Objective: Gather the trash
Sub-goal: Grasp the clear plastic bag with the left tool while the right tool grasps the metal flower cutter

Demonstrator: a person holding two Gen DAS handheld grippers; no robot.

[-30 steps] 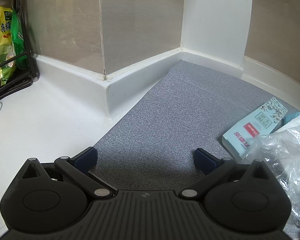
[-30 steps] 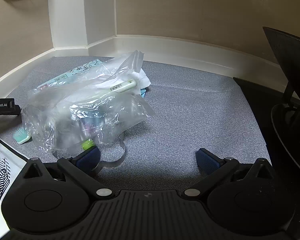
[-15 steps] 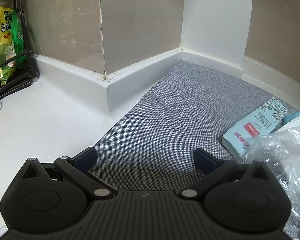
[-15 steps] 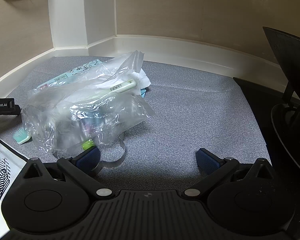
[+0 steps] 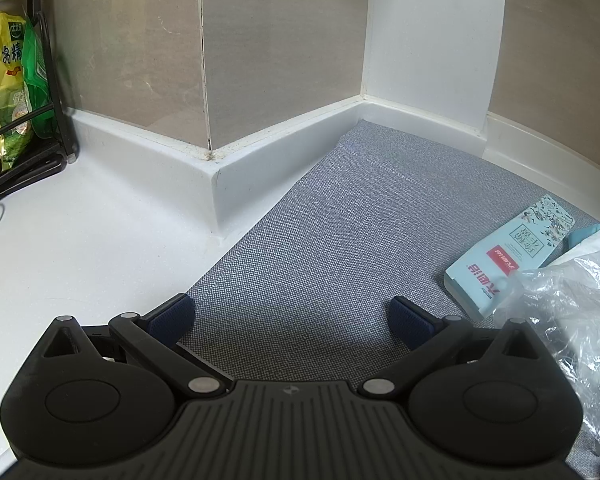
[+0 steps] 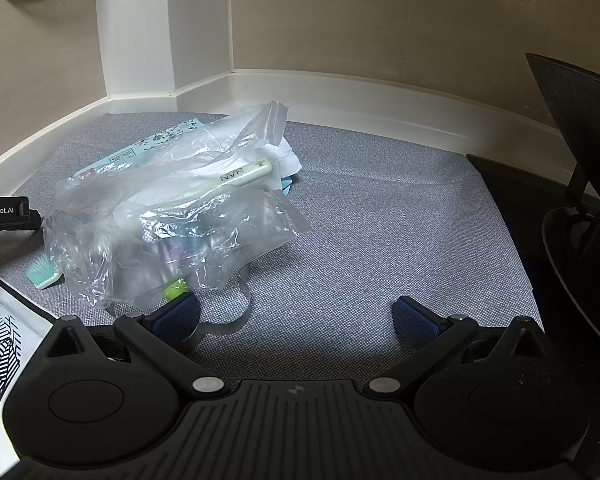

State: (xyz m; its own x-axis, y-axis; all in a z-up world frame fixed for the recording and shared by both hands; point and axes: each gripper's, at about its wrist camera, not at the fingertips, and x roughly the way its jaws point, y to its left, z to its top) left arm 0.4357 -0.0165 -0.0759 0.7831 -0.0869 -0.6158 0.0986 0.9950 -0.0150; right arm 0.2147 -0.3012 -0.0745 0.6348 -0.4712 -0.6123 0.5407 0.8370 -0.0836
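The crumpled clear plastic bag (image 6: 172, 224) lies on the grey woven mat (image 6: 380, 240) covering the desk, at about ten o'clock from the right hand-held gripper (image 6: 296, 316); inside or on it lie a pale pen-like stick marked NVR (image 6: 236, 178), white tissue (image 6: 288, 160) and a small lime-green piece (image 6: 174, 291). The right hand-held gripper's jaws stand wide apart and hold nothing, its left pad just beside the bag's near edge. The left hand-held gripper (image 5: 292, 316) is equally spread and empty, with the bag (image 5: 572, 320) at its three o'clock. The film is thin and slack, so a pinch on one fold would likely tip loose contents out or slip free. A pale blue printed flat carton (image 5: 508, 256) sits partly under the bag, a mint-green brush head (image 6: 44, 276) pokes out at nine o'clock, and a curled grey strip (image 6: 236, 312) lies by the left pad; any of these could be snagged. A black stand (image 6: 580, 220) crowds three o'clock.
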